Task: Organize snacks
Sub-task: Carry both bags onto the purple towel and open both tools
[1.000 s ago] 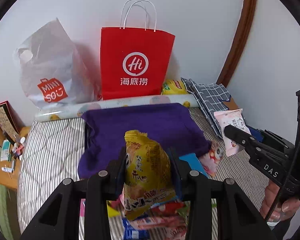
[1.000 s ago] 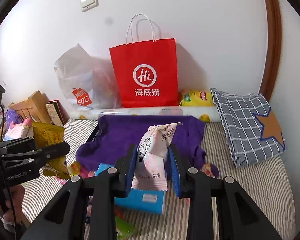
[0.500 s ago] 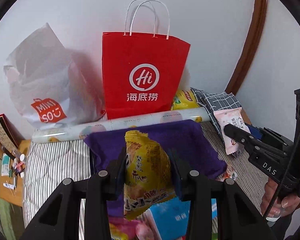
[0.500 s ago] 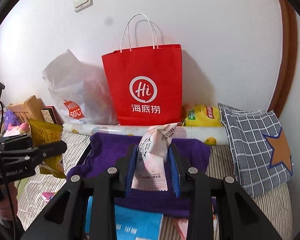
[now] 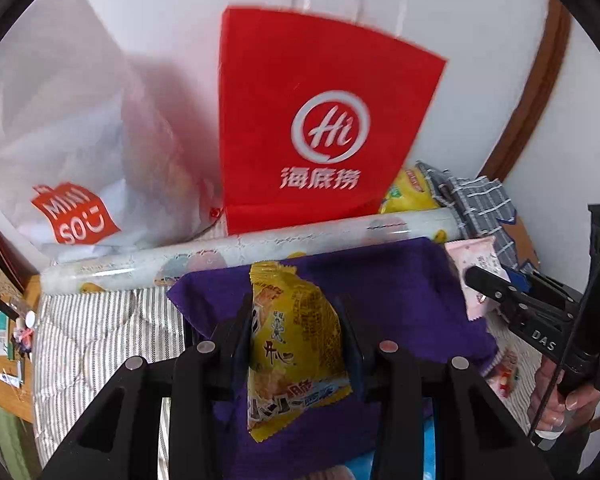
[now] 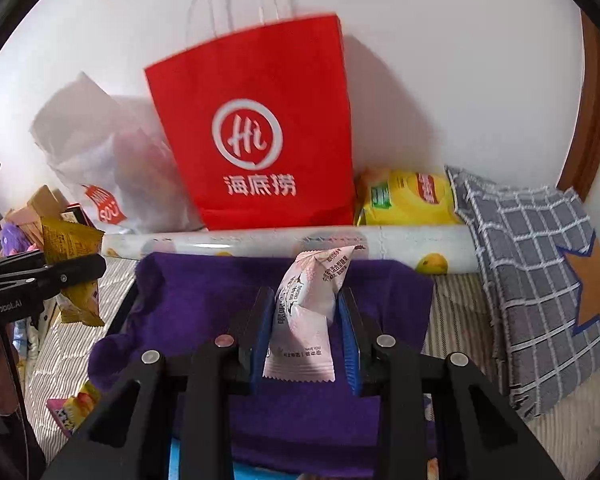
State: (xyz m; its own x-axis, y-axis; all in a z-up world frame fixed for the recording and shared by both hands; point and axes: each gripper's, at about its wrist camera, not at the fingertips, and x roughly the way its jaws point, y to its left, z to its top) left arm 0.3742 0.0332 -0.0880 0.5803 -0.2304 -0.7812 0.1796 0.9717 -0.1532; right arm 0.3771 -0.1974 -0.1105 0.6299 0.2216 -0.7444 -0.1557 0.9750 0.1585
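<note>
The left hand-held gripper (image 5: 296, 340) is closed on a yellow packet (image 5: 294, 344); the packet stands between the two fingers with its long axis along them, one sealed end toward the camera and the other pointing up toward the red bag (image 5: 316, 120). The right hand-held gripper (image 6: 304, 332) is closed on a pink packet (image 6: 306, 316) in the same way – long axis along the fingers, the far end bent a little to the right.

Both packets are held in the air above a purple cloth (image 6: 188, 304) that lies on the bed (image 5: 100, 328), which has a striped cover. The far edge of the cloth is just beside a printed roll (image 6: 400, 240), and the roll lies across the bed in front of the red bag. The bag stands upright against the wall, its white handles up. To its left is a white plastic bag (image 5: 72, 152), to its right a yellow pouch (image 6: 404, 196) and a checked cushion (image 6: 540, 264).

Over the middle of the cloth there is open room – nothing lies there. Some other snacks (image 6: 74, 408) lie on the bed at the near left corner of the cloth. Striped cover is bare on the left side of the cloth.
</note>
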